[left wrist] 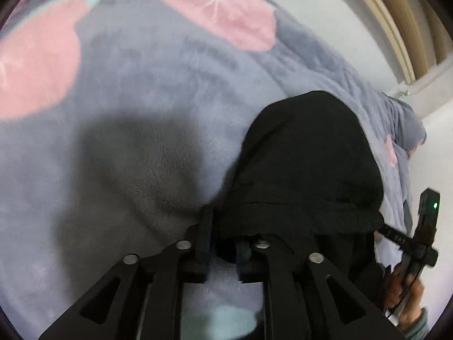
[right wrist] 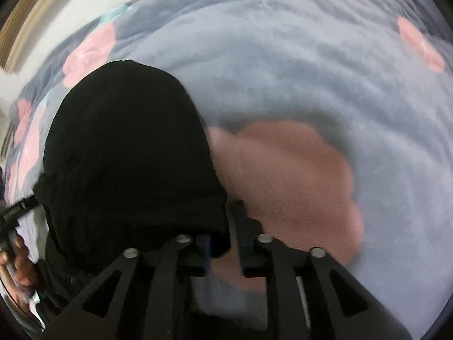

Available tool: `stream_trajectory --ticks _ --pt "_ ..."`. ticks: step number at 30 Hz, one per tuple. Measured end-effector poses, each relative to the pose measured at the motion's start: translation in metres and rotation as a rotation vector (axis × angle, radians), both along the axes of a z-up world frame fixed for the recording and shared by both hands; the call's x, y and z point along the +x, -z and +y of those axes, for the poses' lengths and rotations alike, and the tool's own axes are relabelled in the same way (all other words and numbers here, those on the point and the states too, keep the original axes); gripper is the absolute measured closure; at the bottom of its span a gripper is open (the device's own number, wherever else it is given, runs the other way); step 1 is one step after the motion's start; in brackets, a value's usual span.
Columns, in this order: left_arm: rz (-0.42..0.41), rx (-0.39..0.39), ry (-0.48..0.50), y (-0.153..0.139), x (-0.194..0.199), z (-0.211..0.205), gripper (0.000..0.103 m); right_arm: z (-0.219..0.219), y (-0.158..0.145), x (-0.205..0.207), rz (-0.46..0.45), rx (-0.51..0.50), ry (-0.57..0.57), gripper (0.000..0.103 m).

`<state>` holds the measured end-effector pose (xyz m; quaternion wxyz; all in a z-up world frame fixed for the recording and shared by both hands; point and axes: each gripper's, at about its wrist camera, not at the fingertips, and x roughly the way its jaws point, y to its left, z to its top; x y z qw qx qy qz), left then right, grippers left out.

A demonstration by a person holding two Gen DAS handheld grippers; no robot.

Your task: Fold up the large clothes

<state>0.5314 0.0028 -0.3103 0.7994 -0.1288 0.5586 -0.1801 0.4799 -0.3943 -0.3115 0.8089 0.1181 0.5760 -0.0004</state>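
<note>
A black garment point(left wrist: 305, 155) hangs bunched over a grey fleece blanket point(left wrist: 141, 85) with pink flower patches. My left gripper point(left wrist: 222, 221) points steeply down at the blanket. Its left finger point(left wrist: 205, 221) shows, its right one is buried in the black cloth, and the jaws stand narrow with a fold pinched between them. In the right wrist view the same garment point(right wrist: 127, 141) drapes over the left finger of my right gripper point(right wrist: 226, 215), which also pinches its edge above a pink patch point(right wrist: 283, 175). The two grippers hold neighbouring parts of one edge.
The blanket point(right wrist: 311, 70) fills both views. A white wall point(left wrist: 325, 14) and a wooden frame point(left wrist: 396, 28) border the bed at the far side. A hand point(left wrist: 405, 297) holds the other gripper at the right edge; the left hand point(right wrist: 17, 263) shows at the left edge.
</note>
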Motion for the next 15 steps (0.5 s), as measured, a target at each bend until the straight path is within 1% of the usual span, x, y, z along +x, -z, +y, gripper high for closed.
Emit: stream_trajectory --ticks 1,2,4,5,6,7,9,11,13,14,15 --pt "-0.037 0.03 0.015 -0.011 -0.008 0.001 0.073 -0.002 -0.007 -0.004 -0.005 -0.002 -0.011 0.077" --pt "-0.068 0.06 0.027 -0.021 -0.016 0.003 0.06 -0.004 -0.016 -0.01 -0.019 0.005 -0.023 0.077" --pt "-0.107 0.118 0.031 -0.038 -0.027 0.01 0.05 -0.007 -0.034 -0.021 -0.038 0.011 -0.038 0.071" --pt "-0.13 0.124 0.032 -0.048 -0.034 0.016 0.05 -0.008 -0.044 -0.026 -0.049 0.009 -0.04 0.063" --pt "-0.159 0.112 0.029 -0.061 -0.041 0.022 0.05 -0.01 -0.059 -0.031 -0.077 0.014 -0.04 0.056" --pt "-0.183 0.098 0.023 -0.072 -0.041 0.029 0.05 -0.009 -0.069 -0.033 -0.103 0.019 -0.038 0.056" --pt "-0.253 0.063 0.025 -0.099 -0.043 0.029 0.05 -0.003 -0.092 -0.027 -0.159 0.04 -0.041 0.056" --pt "-0.287 0.009 0.039 -0.118 -0.034 0.017 0.05 0.009 -0.102 -0.01 -0.177 0.052 -0.053 0.056" --pt "-0.3 -0.014 0.072 -0.126 -0.024 -0.002 0.05 0.024 -0.102 0.008 -0.188 0.043 -0.083 0.056" --pt "-0.297 -0.006 0.096 -0.123 -0.016 -0.017 0.05 0.034 -0.096 0.02 -0.18 0.033 -0.099 0.056" --pt "-0.266 -0.017 0.123 -0.114 -0.007 -0.031 0.05 0.042 -0.087 0.025 -0.162 0.033 -0.106 0.056"
